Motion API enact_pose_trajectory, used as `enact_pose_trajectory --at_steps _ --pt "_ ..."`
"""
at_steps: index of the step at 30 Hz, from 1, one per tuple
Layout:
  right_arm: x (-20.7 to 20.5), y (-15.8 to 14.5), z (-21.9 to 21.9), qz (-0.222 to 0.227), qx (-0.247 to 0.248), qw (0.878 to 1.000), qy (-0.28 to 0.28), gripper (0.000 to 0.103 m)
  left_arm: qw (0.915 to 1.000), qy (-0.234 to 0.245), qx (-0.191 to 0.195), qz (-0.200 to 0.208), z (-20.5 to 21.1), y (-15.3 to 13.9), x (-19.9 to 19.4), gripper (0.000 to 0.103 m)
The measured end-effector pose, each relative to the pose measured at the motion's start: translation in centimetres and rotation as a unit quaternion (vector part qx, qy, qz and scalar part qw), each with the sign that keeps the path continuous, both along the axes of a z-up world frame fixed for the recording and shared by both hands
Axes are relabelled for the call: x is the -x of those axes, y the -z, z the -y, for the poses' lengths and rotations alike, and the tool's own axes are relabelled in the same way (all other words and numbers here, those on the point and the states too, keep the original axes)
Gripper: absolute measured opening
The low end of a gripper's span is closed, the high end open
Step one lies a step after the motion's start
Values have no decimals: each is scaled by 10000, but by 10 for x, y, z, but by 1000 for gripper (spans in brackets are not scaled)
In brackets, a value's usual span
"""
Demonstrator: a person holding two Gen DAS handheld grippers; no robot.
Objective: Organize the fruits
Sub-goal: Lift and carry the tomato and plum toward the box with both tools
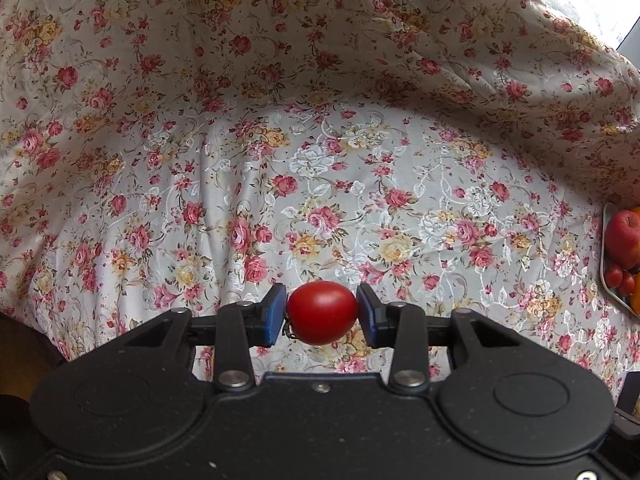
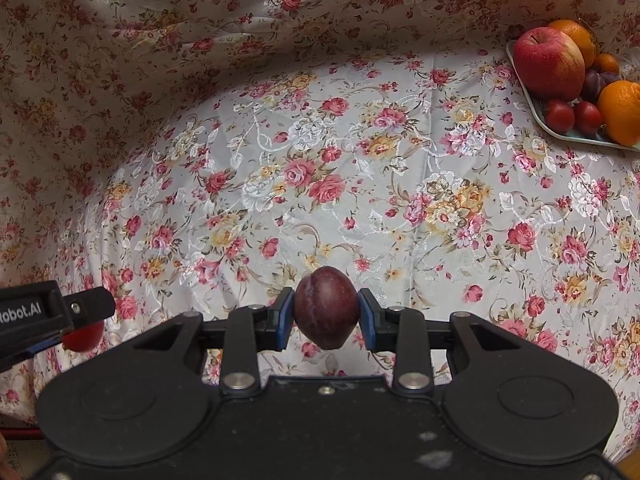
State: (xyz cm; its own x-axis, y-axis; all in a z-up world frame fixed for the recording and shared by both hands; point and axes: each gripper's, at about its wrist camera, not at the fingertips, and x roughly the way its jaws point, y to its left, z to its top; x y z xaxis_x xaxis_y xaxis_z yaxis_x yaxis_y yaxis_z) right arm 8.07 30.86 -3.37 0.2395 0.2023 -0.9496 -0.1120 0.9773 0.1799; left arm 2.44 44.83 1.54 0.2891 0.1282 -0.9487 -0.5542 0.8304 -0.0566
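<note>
My left gripper is shut on a red cherry tomato and holds it above the floral cloth. My right gripper is shut on a dark purple plum. The left gripper also shows at the left edge of the right wrist view, with the tomato partly hidden by its finger. A pale green tray at the far right holds a red apple, oranges, plums and small tomatoes. The tray's edge shows in the left wrist view.
A floral tablecloth covers the table and rises as a draped backdrop behind it. A bright window strip is at the upper right of the left wrist view.
</note>
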Motion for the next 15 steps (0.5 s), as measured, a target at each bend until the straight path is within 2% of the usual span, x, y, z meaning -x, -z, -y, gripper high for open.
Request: enact_pose_trajectory --at_steps 15 --pt "-15 -19 74 -56 -184 9970 743 35 9990 432 -65 5 51 -11 -21 47"
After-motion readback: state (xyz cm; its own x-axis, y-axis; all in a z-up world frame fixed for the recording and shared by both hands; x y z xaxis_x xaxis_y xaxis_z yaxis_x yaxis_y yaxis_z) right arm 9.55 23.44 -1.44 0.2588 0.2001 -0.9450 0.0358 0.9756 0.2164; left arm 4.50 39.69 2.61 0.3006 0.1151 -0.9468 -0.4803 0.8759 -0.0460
